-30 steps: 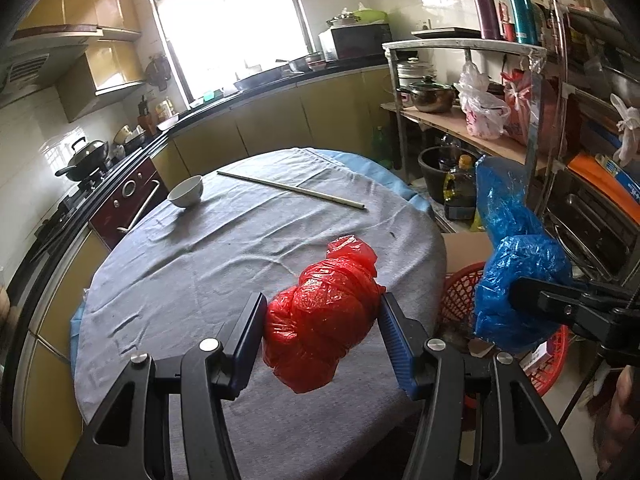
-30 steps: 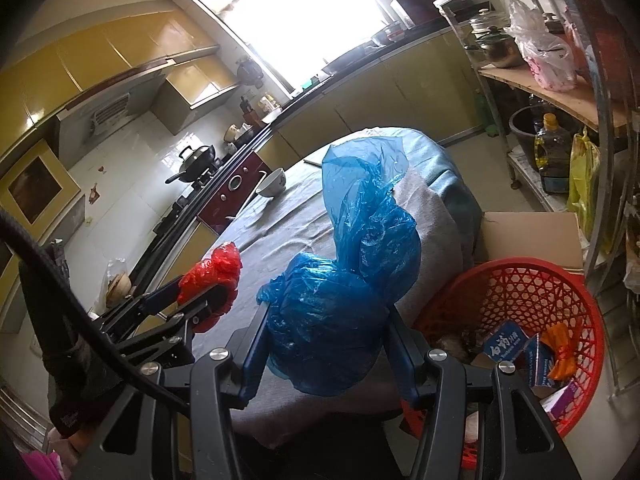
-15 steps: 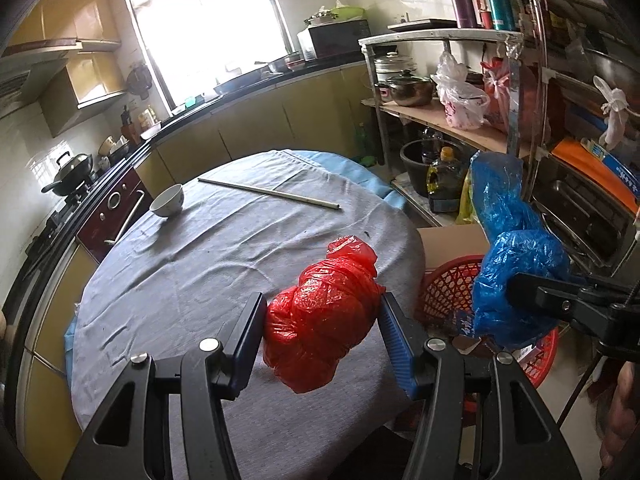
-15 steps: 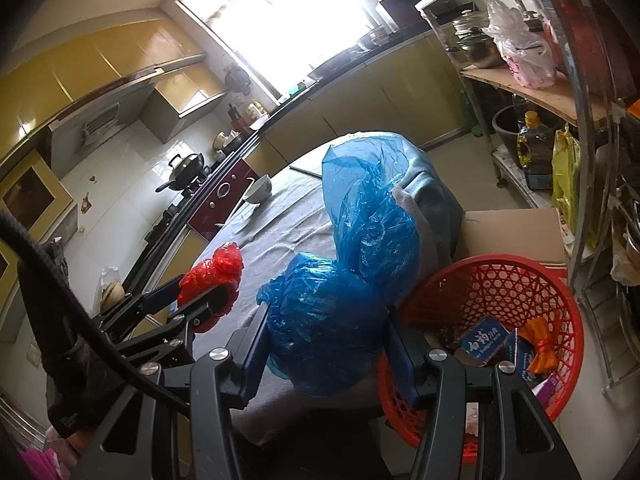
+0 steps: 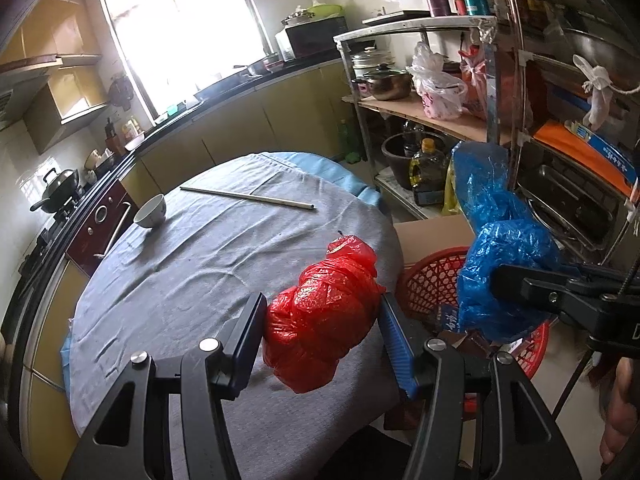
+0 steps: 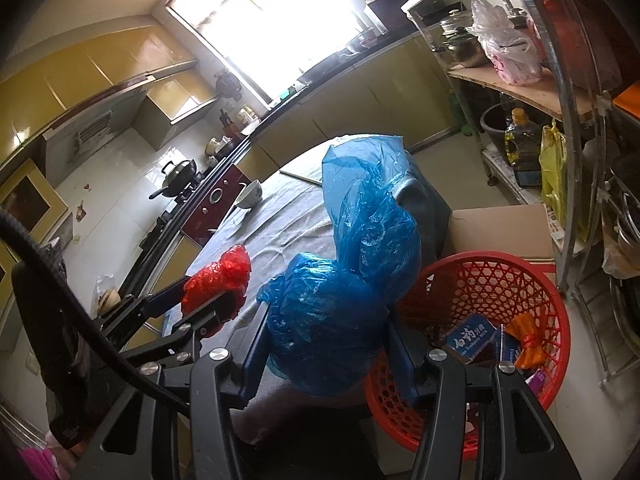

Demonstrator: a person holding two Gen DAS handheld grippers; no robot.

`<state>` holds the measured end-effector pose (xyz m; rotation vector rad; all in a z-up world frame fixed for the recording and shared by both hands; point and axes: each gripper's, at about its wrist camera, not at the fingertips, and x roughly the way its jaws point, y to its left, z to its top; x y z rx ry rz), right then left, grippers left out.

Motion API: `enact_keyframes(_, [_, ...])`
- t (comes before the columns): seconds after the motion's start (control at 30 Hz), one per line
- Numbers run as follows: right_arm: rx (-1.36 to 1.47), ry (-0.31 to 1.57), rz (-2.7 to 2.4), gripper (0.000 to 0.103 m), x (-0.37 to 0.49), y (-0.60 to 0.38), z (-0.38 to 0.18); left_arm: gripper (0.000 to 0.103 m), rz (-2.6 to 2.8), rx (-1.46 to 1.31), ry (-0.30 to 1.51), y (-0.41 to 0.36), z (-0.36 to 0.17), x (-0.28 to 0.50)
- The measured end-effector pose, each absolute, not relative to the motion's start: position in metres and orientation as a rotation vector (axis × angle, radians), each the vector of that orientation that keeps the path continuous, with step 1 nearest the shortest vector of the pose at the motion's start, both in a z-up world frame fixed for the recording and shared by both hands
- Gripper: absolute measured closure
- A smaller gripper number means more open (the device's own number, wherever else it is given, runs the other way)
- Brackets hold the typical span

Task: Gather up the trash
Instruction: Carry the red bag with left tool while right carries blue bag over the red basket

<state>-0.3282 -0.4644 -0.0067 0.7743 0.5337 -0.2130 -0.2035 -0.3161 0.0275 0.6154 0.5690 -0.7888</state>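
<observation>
My left gripper [image 5: 322, 330] is shut on a crumpled red plastic bag [image 5: 324, 312], held above the right edge of the round table. In the right wrist view the red bag [image 6: 218, 280] and left gripper show at the left. My right gripper [image 6: 326, 338] is shut on a crumpled blue plastic bag [image 6: 340, 300], whose loose top stands up. From the left wrist view the blue bag [image 5: 496, 264] hangs over the red mesh basket [image 5: 430, 280]. The red basket [image 6: 492, 280] stands on the floor beside the table and holds packets and wrappers.
The table [image 5: 192, 264] wears a grey cloth, with a white bowl [image 5: 151, 211] and a long thin stick [image 5: 248, 197] on it. A cardboard box [image 6: 504, 226] sits behind the basket. A metal shelf rack [image 5: 436, 80] with pots and bottles stands at the right.
Both grippers have drifted to the right with their bags. The blue bag now hangs further over the red basket, and the red bag is nearer the table's right edge.
</observation>
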Motion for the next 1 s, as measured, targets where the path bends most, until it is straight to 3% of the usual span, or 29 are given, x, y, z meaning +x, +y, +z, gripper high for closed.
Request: enact_keyframes(1.0, [0.821,0.530,-0.281,0.046,-0.354,-0.484,-0.022,0.044,-0.874,0.695,0.569,-0.350,0.014,-0.234])
